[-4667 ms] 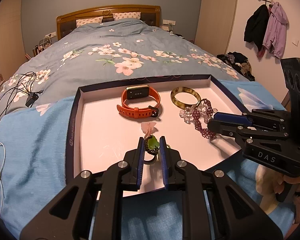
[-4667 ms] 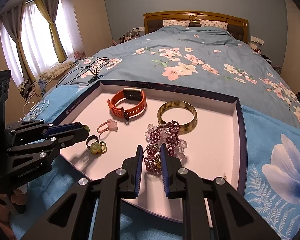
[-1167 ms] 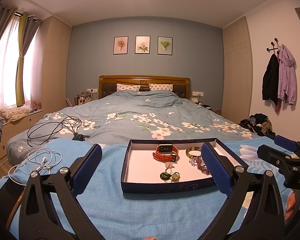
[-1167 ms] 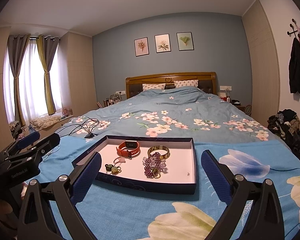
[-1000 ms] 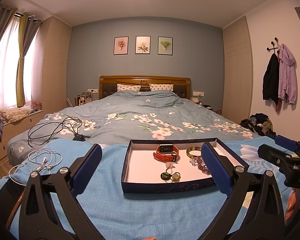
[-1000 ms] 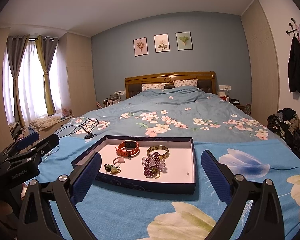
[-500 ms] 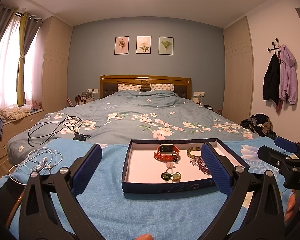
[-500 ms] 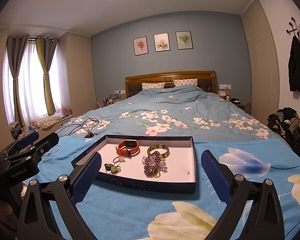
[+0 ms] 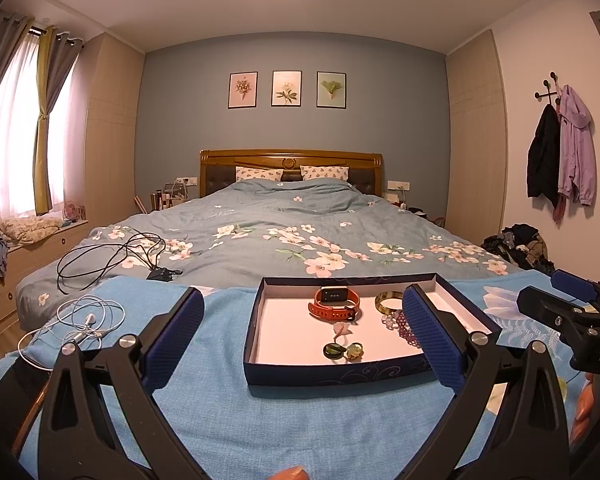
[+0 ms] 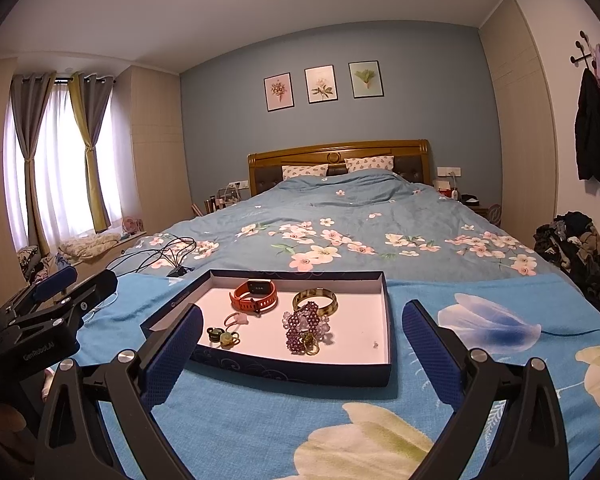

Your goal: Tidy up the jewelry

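A dark blue tray (image 9: 340, 372) (image 10: 284, 372) with a white floor lies on the blue blanket. In it are an orange watch (image 9: 334, 304) (image 10: 256, 296), a tortoiseshell bangle (image 9: 388, 302) (image 10: 315, 298), a purple bead bracelet (image 10: 304, 330) (image 9: 406, 326), a pink ring (image 9: 342, 329) (image 10: 236, 319) and green rings (image 9: 342, 351) (image 10: 222, 336). My left gripper (image 9: 302, 344) is open and empty, held back in front of the tray. My right gripper (image 10: 302, 344) is open and empty, also back from the tray.
The bed has a floral duvet (image 9: 300, 232). Black cables (image 9: 112, 256) and white earphones (image 9: 84, 320) lie at the left. The right gripper's body (image 9: 572, 316) shows at the right of the left wrist view; the left gripper's body (image 10: 48, 308) shows at the left of the right wrist view.
Earlier both grippers were shut low over the tray, left on the green rings, right on the bead bracelet. They let go, opened wide and pulled back. Over the last second almost nothing moves.
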Motion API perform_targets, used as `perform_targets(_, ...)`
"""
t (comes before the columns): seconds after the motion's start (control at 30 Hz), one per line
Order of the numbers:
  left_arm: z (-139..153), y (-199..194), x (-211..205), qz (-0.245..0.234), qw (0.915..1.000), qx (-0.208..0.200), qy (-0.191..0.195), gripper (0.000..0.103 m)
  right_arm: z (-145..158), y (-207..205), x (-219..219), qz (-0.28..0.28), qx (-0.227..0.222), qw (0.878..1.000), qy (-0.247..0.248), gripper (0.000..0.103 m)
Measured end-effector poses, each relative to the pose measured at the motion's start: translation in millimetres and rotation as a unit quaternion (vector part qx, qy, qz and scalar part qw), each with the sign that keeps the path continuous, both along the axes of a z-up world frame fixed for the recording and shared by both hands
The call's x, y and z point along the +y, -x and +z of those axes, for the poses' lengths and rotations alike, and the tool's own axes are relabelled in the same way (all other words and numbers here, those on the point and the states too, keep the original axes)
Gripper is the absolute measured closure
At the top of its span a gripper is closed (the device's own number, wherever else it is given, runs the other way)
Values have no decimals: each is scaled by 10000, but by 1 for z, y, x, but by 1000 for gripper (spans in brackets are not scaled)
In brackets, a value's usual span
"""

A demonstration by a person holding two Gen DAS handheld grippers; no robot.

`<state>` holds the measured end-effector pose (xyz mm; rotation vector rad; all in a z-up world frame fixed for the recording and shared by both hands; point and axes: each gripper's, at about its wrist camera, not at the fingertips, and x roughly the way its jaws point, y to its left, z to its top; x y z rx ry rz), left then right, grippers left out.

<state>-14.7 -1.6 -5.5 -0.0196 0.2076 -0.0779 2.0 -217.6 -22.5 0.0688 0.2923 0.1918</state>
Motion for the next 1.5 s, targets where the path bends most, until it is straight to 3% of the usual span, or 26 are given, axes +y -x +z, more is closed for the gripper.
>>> perform_targets(1.5,-5,-2,0,-28,10000,31,-52,5,0,-1,0,-14,15,10000,-17,7)
